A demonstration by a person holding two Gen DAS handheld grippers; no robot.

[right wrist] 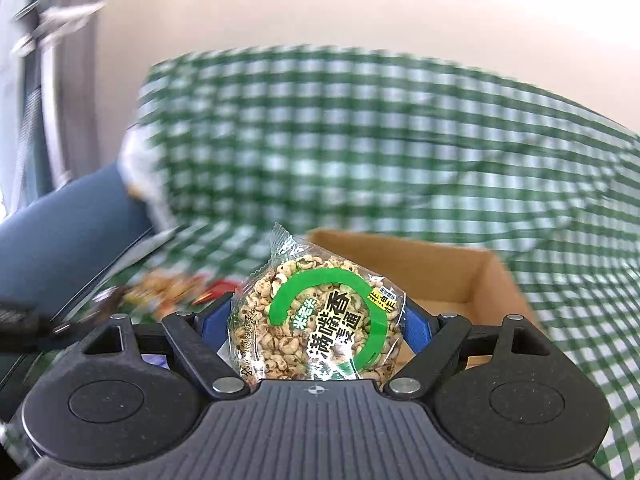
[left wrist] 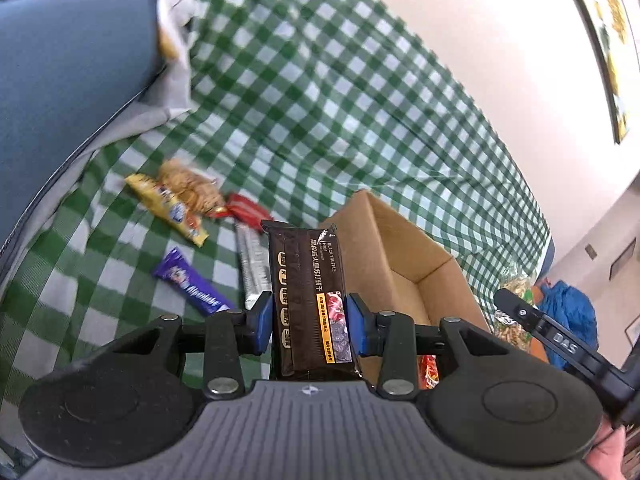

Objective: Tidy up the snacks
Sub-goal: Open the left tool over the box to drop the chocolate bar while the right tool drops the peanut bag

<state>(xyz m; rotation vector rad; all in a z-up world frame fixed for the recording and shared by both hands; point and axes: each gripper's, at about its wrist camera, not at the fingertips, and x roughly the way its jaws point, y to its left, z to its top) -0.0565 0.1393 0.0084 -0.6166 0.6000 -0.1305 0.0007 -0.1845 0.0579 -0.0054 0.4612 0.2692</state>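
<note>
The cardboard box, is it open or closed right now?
Open. The cardboard box shows its brown inner walls from above, with no flap over it; a red wrapper shows inside.

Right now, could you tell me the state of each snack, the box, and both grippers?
Left gripper: shut on the dark cracker pack, held above the cloth.
Right gripper: shut on the puffed rice cake, fingers wide.
Cardboard box: open on top.
Purple bar: lying flat on the checked cloth.
Yellow packet: lying on the cloth.
Red packet: lying on the cloth.
</note>
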